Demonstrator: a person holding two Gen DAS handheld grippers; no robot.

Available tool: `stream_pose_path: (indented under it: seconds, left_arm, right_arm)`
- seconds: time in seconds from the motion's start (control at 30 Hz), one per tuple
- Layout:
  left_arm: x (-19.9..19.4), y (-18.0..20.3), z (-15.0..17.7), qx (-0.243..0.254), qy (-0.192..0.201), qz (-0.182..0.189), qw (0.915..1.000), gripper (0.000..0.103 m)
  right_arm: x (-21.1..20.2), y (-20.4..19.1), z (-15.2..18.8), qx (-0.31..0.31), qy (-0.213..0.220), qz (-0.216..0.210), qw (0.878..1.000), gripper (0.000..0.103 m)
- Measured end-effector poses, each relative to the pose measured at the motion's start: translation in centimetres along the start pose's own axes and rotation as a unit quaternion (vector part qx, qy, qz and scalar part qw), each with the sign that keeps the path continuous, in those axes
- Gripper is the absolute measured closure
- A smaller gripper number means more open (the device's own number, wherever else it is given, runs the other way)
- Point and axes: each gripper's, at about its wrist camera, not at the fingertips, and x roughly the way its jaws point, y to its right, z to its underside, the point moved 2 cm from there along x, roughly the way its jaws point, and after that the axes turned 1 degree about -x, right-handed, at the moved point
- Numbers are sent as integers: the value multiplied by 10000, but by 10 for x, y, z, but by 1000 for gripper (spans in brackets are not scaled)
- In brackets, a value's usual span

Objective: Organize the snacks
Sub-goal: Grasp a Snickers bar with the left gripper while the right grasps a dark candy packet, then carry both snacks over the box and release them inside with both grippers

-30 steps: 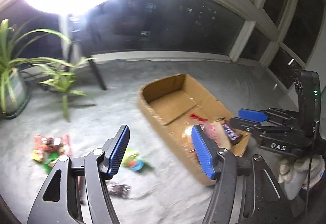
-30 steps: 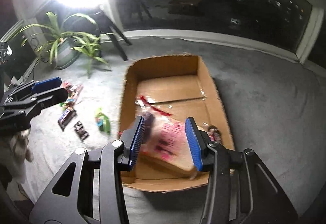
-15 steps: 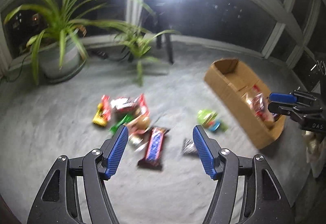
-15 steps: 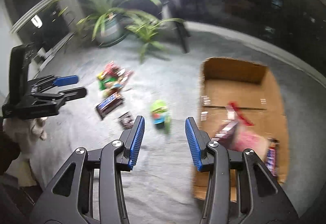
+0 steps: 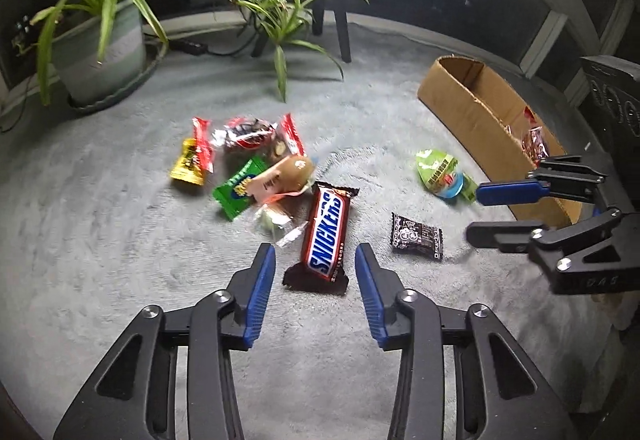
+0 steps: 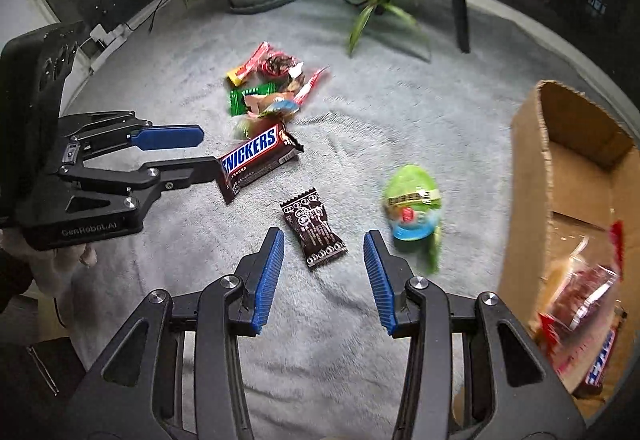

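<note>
A Snickers bar point(image 5: 326, 236) lies on the grey carpet between the fingers of my left gripper point(image 5: 315, 260), whose jaws are closing; the pads stand just off the wrapper. In the right wrist view the left gripper point(image 6: 208, 150) hovers at the bar's point(image 6: 256, 156) near end. My right gripper point(image 6: 323, 240) is open over a small dark brown packet point(image 6: 314, 228), not touching it. In the left wrist view the right gripper point(image 5: 476, 214) comes in from the right, beside that packet point(image 5: 417, 236). A cardboard box point(image 6: 532, 180) holds several wrapped snacks.
A pile of mixed snack wrappers point(image 5: 248, 160) lies beyond the Snickers. A green packet point(image 6: 412, 200) sits between the dark packet and the box point(image 5: 472, 108). Two potted plants point(image 5: 100, 36) and a dark stand leg point(image 5: 342, 28) stand at the carpet's far edge.
Both grippers swung from the box to the loose snacks and came lower. The pink packet seen between the right fingers is gone from them. The left jaws have narrowed around the Snickers.
</note>
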Motion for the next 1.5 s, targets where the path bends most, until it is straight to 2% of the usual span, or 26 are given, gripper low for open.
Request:
stream_pose_path:
  seconds: [0.37, 0.57, 0.67, 0.8, 0.9, 1.2, 1.5]
  left_arm:
    - [20, 2, -5, 126, -170, -53, 9998, 65]
    - [31, 1, -9, 83, -245, -47, 9997, 65]
    - [34, 4, -9, 148, -277, -80, 9995, 66]
    - [38, 9, -9, 216, -324, -85, 9992, 75]
    - [39, 11, -8, 255, -309, -131, 9991, 75]
    - [28, 4, -7, 56, -223, -39, 9997, 76]
    - [10, 5, -10, 32, -11, 32, 10000, 77]
  right_arm:
    - [36, -2, -6, -148, -383, -77, 9991, 60]
    - [45, -7, -9, -236, -421, -33, 9988, 60]
    - [47, -12, -11, -362, -440, 59, 9984, 64]
    - [50, -18, -13, -487, -462, 148, 9976, 72]
    - [51, -22, -14, -639, -479, 303, 9963, 78]
    - [43, -25, -13, -503, -371, 211, 9978, 78]
    - [11, -9, -10, -341, -28, 188, 9992, 78]
